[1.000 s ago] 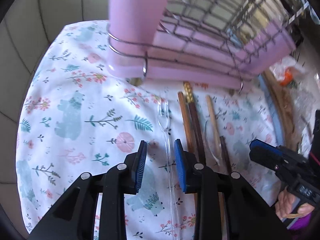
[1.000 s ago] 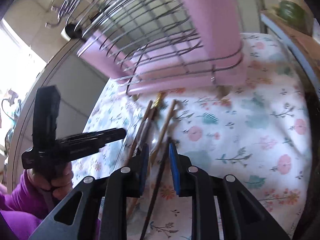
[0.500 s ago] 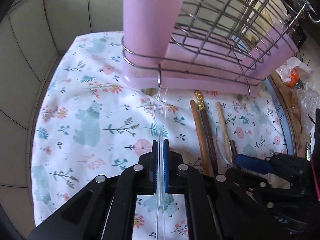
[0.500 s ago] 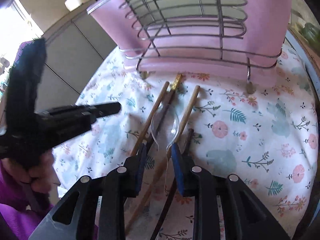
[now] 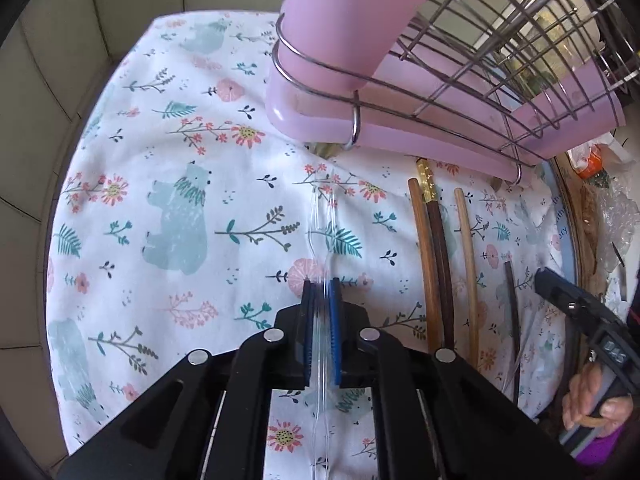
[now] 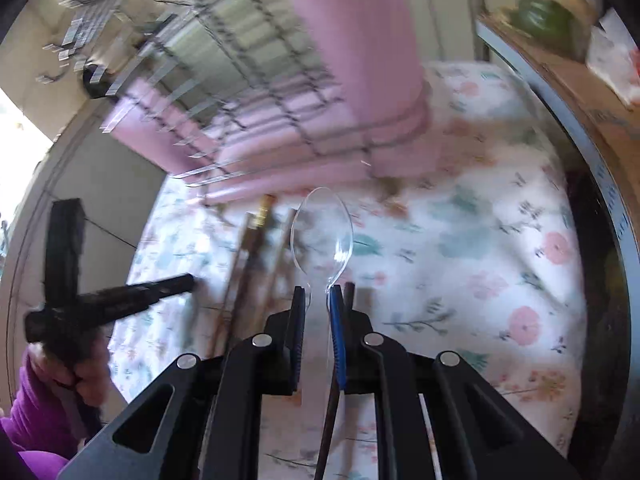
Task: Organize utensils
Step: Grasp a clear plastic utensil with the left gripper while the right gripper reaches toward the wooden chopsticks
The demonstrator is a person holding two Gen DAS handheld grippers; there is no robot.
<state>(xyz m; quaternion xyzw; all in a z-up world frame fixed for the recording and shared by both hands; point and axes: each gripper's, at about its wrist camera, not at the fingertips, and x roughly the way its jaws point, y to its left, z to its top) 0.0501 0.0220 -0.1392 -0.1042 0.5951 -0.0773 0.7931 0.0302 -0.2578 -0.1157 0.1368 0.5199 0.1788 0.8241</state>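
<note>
My left gripper (image 5: 320, 284) is shut on a clear plastic fork (image 5: 322, 232) whose tines point toward the pink drying rack (image 5: 400, 120). My right gripper (image 6: 318, 292) holds a clear plastic spoon (image 6: 322, 232) by its handle, bowl forward and lifted above the cloth; a narrow gap shows between the pads. Several wooden chopsticks (image 5: 436, 248) lie side by side on the floral cloth (image 5: 180, 208), right of the fork, and show blurred in the right wrist view (image 6: 248, 256). The right gripper also shows in the left wrist view (image 5: 580, 312), the left gripper in the right wrist view (image 6: 120, 296).
The pink rack with its wire basket (image 5: 500, 52) and tall pink utensil cup (image 5: 352, 20) stands at the back of the cloth. A tiled wall (image 5: 60, 60) lies left. A wooden board and plastic wrappers (image 5: 600, 200) sit at the right edge.
My left gripper closed on the clear fork and lifted it. My right gripper closed on the clear spoon and raised it off the cloth; the right view is swinging and blurred.
</note>
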